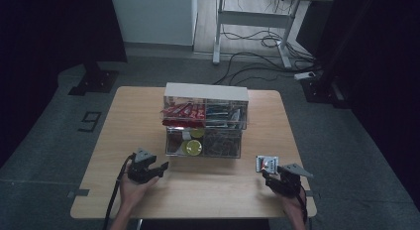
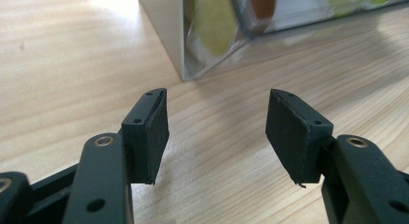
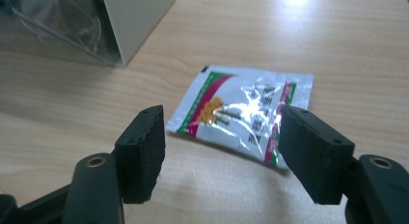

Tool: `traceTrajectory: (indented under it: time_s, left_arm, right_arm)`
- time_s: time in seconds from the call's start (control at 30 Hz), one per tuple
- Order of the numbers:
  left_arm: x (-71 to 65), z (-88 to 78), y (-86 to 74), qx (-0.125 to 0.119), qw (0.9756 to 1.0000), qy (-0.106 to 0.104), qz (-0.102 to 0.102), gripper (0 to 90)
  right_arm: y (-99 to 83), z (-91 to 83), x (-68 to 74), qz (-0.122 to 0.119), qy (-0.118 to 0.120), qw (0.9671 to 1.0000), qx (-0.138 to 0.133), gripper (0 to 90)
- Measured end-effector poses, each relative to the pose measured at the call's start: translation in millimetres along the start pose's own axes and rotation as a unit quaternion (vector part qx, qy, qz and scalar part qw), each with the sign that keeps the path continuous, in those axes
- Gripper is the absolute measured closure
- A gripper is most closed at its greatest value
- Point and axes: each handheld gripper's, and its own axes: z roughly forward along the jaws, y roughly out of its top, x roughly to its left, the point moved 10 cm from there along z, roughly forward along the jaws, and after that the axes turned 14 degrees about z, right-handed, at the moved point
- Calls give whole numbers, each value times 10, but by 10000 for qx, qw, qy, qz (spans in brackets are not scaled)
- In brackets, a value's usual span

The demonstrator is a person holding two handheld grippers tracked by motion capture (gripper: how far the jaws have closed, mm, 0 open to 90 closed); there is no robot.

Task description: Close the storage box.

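A silvery foil packet (image 3: 241, 113) with a green and red edge lies flat on the wooden table (image 1: 133, 121), at the front right. My right gripper (image 3: 222, 113) stands open just behind it, a jaw on either side of its near end, and neither pad presses on it. In the high view the same packet (image 1: 266, 163) lies right ahead of the right gripper (image 1: 270, 174). My left gripper (image 1: 161, 166) is open and holds nothing, low over the table at the front left. Its jaws (image 2: 218, 101) point at the near corner of a clear drawer box (image 2: 169, 31).
The drawer box (image 1: 205, 91) with a white top stands mid-table, holding red packets above and yellow-green round things below. Its corner (image 3: 135, 16) is left of the packet. Bare wood lies between the two hands. Beyond the table are desk legs and floor cables.
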Motion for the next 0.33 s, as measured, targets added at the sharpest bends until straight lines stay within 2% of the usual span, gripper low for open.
traceTrajectory:
  time_s: [0.13,0.17,0.33]
  left_arm:
    - [-11,59,-53,37,10000,-12,-27,407]
    - [-21,78,-67,101,9999,-6,50,403]
    - [-5,81,-75,87,9999,86,88,392]
  right_arm:
    - [-47,-2,-5,-21,-42,10000,63,318]
    - [-51,-4,-6,-29,-50,10000,77,316]
    - [-52,1,-7,-28,-23,10000,92,302]
